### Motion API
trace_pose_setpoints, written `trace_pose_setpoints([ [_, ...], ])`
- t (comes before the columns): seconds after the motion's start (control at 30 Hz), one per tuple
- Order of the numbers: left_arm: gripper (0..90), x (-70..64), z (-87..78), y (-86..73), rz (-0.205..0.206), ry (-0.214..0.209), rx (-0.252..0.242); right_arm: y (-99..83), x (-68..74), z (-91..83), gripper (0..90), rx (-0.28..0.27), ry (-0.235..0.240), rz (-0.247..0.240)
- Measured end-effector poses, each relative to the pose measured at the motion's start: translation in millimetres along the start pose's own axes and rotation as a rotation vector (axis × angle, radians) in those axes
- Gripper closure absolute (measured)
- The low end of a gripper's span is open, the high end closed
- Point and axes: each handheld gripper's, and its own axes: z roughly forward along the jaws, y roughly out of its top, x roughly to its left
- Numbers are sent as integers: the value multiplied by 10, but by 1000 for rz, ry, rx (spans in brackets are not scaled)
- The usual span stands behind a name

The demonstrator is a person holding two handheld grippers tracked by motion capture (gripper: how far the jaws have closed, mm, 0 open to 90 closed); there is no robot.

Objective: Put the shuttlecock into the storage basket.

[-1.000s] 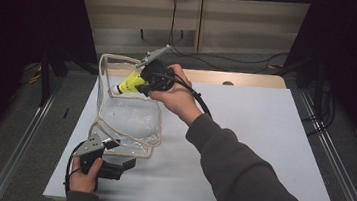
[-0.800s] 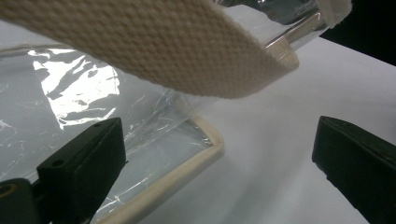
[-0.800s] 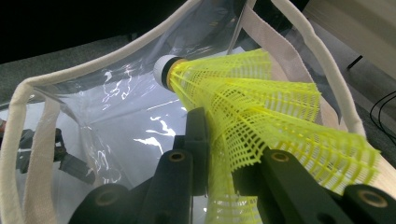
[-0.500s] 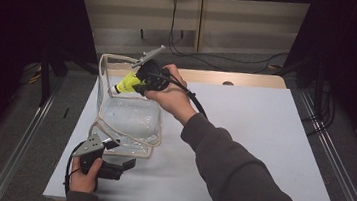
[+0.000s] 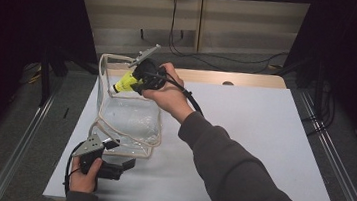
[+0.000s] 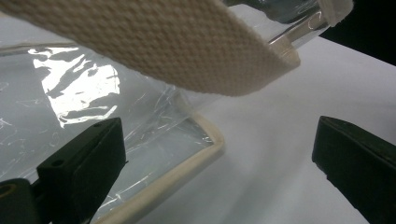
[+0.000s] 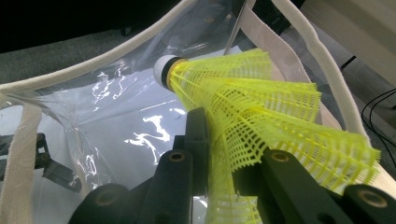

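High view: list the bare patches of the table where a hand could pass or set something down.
The white table is bare right of the sleeve, out to its right and far edges. A narrower strip lies along the near edge, between the left gripper and the sleeve. The left side is crowded: the clear bag, with the right gripper holding the yellow shuttlecock over its opening.

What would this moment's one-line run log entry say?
right gripper: shut on yellow mesh shuttlecock, over clear plastic bag mouth | left gripper: open at bag's near corner | white table
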Motion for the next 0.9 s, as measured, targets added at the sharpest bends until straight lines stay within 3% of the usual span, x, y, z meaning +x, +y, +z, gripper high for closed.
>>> trace_pose_setpoints([
  [0.43,27,-4,4,-1,-4,-3,1,58,82,-5,797,3,16,-27],
  [0.5,27,-22,17,-7,-8,24,-16,67,97,2,797,5,15,-30],
  [0.6,27,-20,13,-6,-6,26,-14,70,129,27,797,3,28,-31],
  [0.63,27,-4,3,-1,-4,-2,-2,68,139,41,797,6,27,-35],
  [0.67,26,-4,3,-2,-4,-2,-1,63,147,58,797,14,27,-36],
  [0.73,27,-24,17,-9,-10,25,-17,56,152,92,797,14,28,-31],
  [0.83,26,-19,14,-8,-10,30,-16,46,162,146,797,22,26,-24],
  [0.87,27,-16,13,-8,-10,28,-16,43,165,166,797,26,28,-23],
  [0.9,27,1,2,-2,-6,0,0,40,167,185,797,29,29,-21],
])
